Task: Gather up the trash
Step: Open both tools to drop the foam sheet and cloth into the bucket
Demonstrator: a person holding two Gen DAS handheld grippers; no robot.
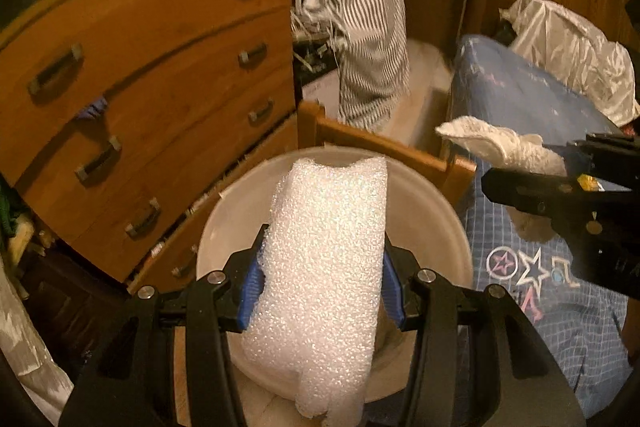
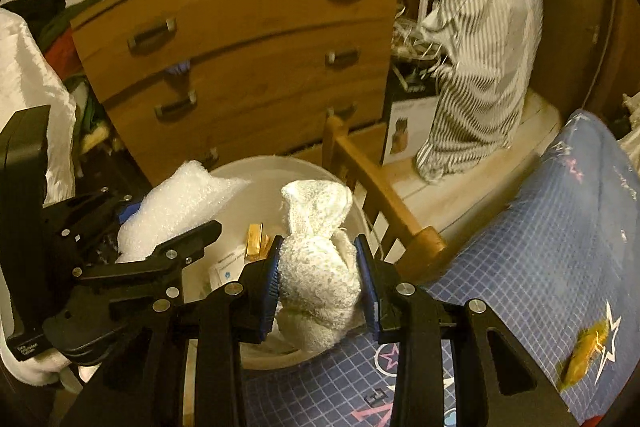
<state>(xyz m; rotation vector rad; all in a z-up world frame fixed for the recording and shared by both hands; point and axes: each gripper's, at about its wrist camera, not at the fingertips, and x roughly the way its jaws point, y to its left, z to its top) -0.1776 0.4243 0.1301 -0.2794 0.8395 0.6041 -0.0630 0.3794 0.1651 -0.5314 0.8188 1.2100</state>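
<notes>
The left gripper [image 1: 320, 279] holds a foam sheet [image 1: 324, 267] directly above the white bin [image 1: 440, 223]; the right gripper [image 2: 320, 283] clamps a crumpled paper towel [image 2: 320, 267] over its rim. Next, I think, both must open.

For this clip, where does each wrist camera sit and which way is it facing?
Left wrist: behind the left gripper, facing down at the white bin; foam piece in its fingers, right gripper at right.
Right wrist: behind the right gripper, clamping a paper towel wad over the bin's rim; left gripper at left.
Shared: bin, wooden dresser, blue bedspread.
</notes>
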